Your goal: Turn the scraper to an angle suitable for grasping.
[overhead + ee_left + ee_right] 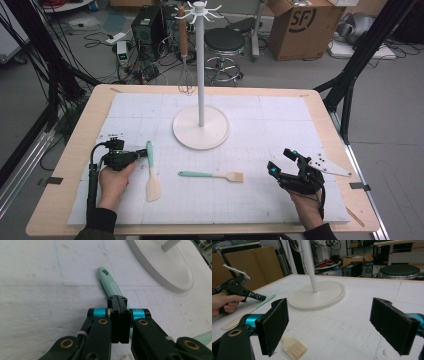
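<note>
Fingers of the left gripper (119,302) are clenched together with nothing between them, poised over the green handle of the wooden spatula (151,172) lying flat on the white mat (280,200); the right gripper (285,161) rests spread wide near the pastry brush (212,175). Judging by this, the approach to a pickup is underway, and the jaws must part before straddling the handle.

From above I saw my left gripper (141,154) shut, tips at the green handle of the spatula (151,172). My right gripper (281,161) stood open, apart from the brush (212,175) lying before the white stand (201,127).
</note>
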### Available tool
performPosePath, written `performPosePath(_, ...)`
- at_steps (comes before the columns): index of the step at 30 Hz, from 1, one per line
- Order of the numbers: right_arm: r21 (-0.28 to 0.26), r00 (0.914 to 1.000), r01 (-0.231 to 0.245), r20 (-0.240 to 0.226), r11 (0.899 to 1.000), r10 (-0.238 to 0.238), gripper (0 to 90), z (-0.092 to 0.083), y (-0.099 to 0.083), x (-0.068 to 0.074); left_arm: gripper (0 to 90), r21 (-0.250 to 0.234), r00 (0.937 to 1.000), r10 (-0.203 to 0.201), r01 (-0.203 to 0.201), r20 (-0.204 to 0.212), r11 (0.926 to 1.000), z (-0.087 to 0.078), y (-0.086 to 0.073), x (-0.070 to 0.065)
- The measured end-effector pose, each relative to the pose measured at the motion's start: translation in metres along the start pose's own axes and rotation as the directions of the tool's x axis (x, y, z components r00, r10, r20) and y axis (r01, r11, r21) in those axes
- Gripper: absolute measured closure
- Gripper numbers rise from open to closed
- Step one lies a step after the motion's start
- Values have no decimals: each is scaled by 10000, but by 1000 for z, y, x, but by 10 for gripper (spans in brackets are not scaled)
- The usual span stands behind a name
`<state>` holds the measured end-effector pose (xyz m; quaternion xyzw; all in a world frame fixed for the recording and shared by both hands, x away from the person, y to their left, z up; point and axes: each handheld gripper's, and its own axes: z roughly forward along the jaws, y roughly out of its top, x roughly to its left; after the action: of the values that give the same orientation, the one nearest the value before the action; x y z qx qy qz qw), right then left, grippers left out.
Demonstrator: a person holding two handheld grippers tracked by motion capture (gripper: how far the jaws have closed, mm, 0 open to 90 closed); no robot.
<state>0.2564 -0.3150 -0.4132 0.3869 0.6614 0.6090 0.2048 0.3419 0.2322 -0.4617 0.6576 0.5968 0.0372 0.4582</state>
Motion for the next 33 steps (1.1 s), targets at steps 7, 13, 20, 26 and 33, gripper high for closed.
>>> performPosePath(7, -2, 10000, 7, 14, 10000, -7, 145, 0, 0, 0, 900, 169, 9994, 267, -271, 225, 9995, 15, 0, -17)
performPosePath(13, 6, 10000, 19, 14, 10000, -19, 145, 0, 0, 0, 900, 329, 9985, 355, -368, 416, 9988, 17, -1, -21)
performPosePath(20, 9, 10000, 53, 25, 10000, -53, 145, 0, 0, 0, 900, 449, 9960, 742, -764, 492, 9961, 24, -5, -36)
performPosePath(26, -51, 10000, 23, 55, 10000, -22, 145, -1, 0, -1, 900, 551, 9942, 861, -897, 651, 9944, 28, -7, -43)
performPosePath(33, -40, 10000, -26, 48, 10000, 26, 145, -1, 1, -1, 900, 708, 9910, 1048, -1108, 827, 9913, 30, -9, -47)
